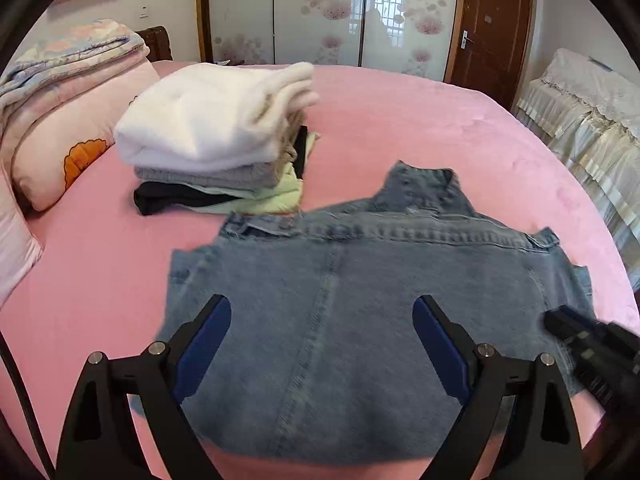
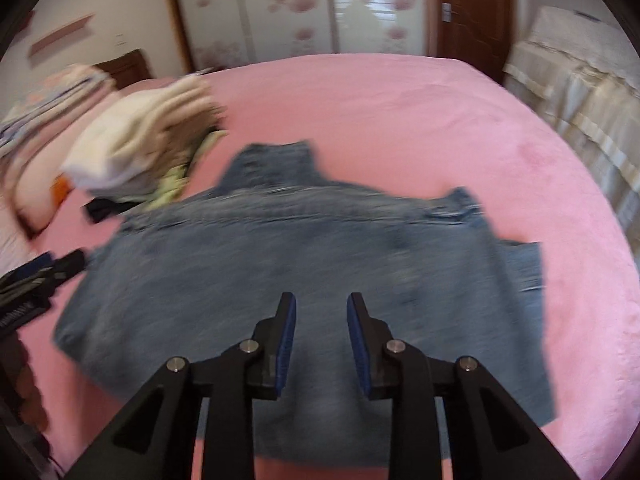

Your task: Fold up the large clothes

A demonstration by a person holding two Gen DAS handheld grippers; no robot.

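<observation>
A blue denim jacket point(image 1: 340, 300) lies spread flat, back side up, on the pink bed, collar toward the far side. It also shows in the right wrist view point(image 2: 304, 264), blurred. My left gripper point(image 1: 322, 308) hovers over the jacket's near part, jaws wide open and empty. My right gripper point(image 2: 322, 304) is over the jacket's near middle, jaws partly open and empty. The right gripper shows at the jacket's right edge in the left wrist view point(image 1: 588, 340). The left gripper shows at the left edge of the right wrist view point(image 2: 40, 276).
A stack of folded clothes point(image 1: 216, 136) topped by a white fleece sits on the bed point(image 1: 440, 120) behind the jacket's left. Pillows and folded quilts point(image 1: 60, 92) lie far left. A covered piece of furniture point(image 1: 592, 120) stands to the right.
</observation>
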